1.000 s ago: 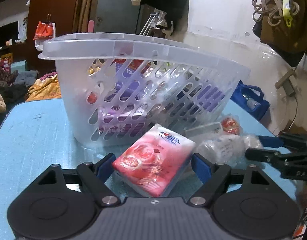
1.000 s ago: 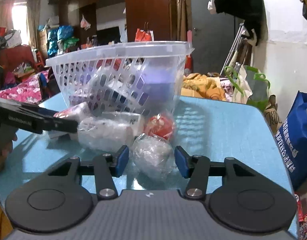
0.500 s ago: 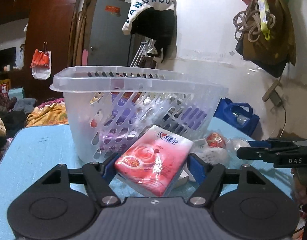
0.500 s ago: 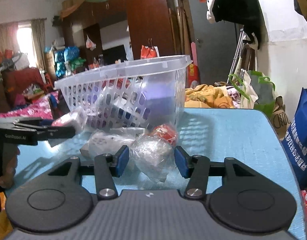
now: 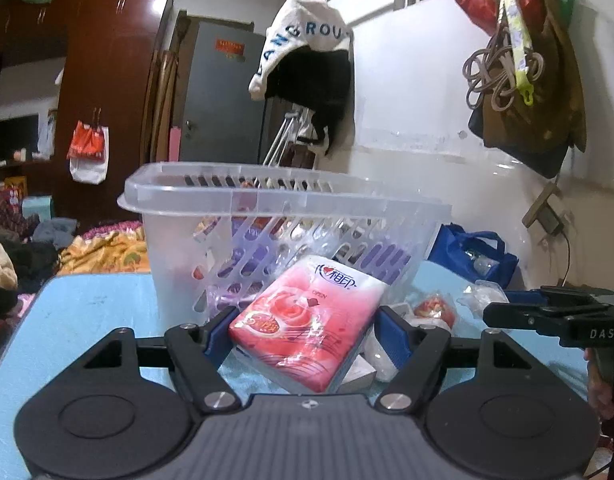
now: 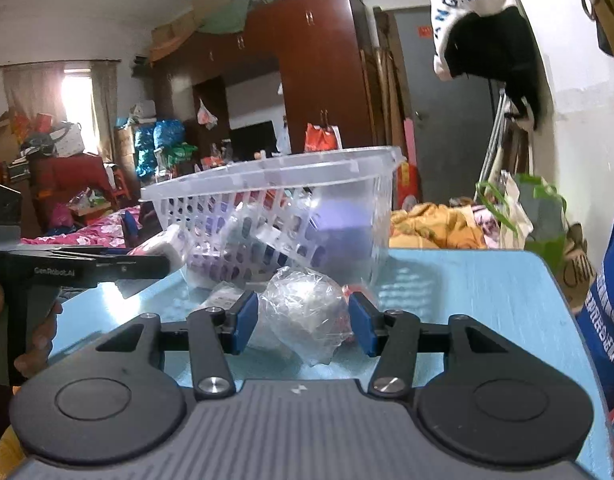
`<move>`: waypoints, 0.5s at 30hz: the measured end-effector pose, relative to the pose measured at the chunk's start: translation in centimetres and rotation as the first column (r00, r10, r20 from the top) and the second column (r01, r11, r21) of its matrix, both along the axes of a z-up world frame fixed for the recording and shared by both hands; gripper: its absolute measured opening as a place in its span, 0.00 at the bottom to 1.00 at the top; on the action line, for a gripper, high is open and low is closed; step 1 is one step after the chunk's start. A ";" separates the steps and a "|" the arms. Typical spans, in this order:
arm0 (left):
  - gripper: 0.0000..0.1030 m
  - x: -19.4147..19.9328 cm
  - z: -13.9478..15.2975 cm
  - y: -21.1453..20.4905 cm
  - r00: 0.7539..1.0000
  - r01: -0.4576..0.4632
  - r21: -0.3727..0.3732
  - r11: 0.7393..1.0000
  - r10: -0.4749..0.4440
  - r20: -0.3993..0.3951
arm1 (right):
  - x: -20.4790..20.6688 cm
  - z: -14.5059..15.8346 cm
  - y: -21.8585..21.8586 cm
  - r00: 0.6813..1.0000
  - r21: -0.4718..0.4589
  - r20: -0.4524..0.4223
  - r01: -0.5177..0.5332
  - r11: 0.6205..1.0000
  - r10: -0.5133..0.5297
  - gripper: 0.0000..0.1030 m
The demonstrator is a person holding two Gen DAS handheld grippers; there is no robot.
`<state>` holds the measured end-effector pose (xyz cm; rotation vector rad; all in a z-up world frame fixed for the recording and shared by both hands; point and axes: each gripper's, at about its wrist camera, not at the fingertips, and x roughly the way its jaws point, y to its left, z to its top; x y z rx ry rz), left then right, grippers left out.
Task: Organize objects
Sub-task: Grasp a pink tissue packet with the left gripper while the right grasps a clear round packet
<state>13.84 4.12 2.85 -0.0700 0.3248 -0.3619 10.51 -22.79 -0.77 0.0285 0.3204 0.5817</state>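
Note:
My left gripper (image 5: 303, 330) is shut on a pink tissue pack (image 5: 307, 326) and holds it above the blue table (image 5: 95, 304), in front of the clear plastic basket (image 5: 267, 204). My right gripper (image 6: 303, 316) is shut on a clear-wrapped bundle (image 6: 307, 312) and holds it above the table, near the basket (image 6: 275, 184). The basket holds several packets. The right gripper shows in the left wrist view (image 5: 547, 312). The left gripper with the tissue pack shows in the right wrist view (image 6: 147, 258).
A red-wrapped item (image 5: 435, 308) and other wrapped packets (image 5: 483, 296) lie on the table beside the basket. A blue bag (image 5: 471, 256) stands past the table's far edge. A blue bag (image 6: 607, 300) is off the right side. The table (image 6: 487, 300) ends at the right.
Both grippers have risen with their loads. The tissue pack and the wrapped bundle are off the table, and the basket looks lower and farther in both views.

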 end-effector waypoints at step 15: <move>0.74 -3.4 4.3 0.2 0.979 -0.011 -0.044 0.999 0.019 0.202 | -2.6 2.8 0.2 0.982 0.112 0.190 -0.007 0.994 -0.014 0.52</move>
